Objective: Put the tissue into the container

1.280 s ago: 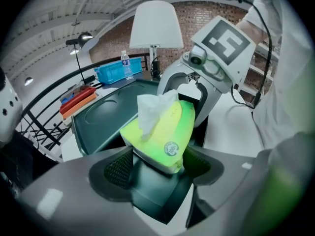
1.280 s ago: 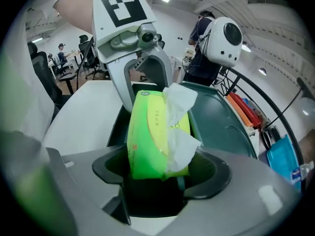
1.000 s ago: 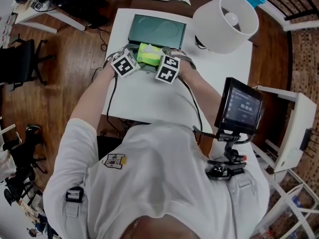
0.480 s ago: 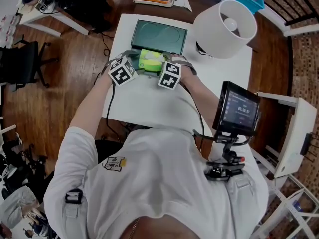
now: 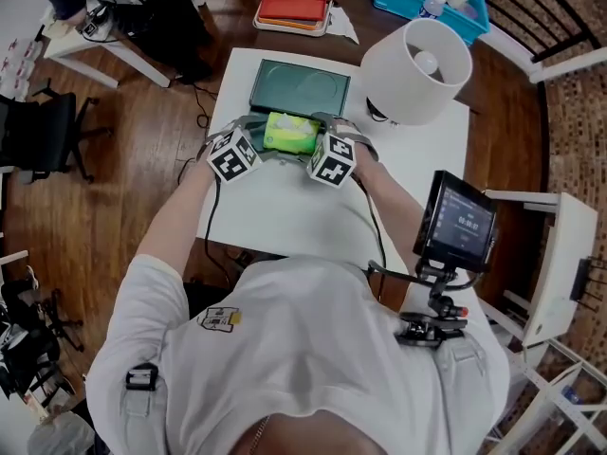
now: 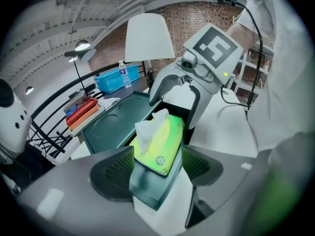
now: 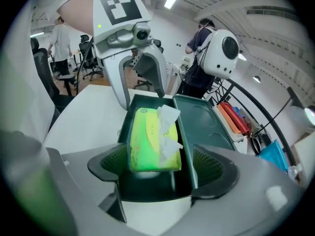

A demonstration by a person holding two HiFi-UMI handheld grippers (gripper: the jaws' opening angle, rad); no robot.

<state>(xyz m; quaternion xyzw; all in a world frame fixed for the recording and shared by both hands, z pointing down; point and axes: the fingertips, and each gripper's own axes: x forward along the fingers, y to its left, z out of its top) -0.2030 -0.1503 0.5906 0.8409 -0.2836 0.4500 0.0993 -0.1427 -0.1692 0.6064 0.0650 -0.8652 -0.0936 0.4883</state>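
Tissue pack (image 7: 150, 141) seated in the container (image 7: 185, 146); both tools spread.
Left tool (image 6: 156, 162) stands wide, pads clear of the container's sides. Right tool (image 7: 160, 168) has just been opening; it straddles the container's near end and pinches nothing. The container sits mid-frame on the white tabletop (image 7: 83, 112).

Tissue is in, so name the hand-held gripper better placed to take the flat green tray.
Probably right: the tray lies alongside the container, near both, but the jaws of the right hand-held gripper have just been opening, loose round the container's end.
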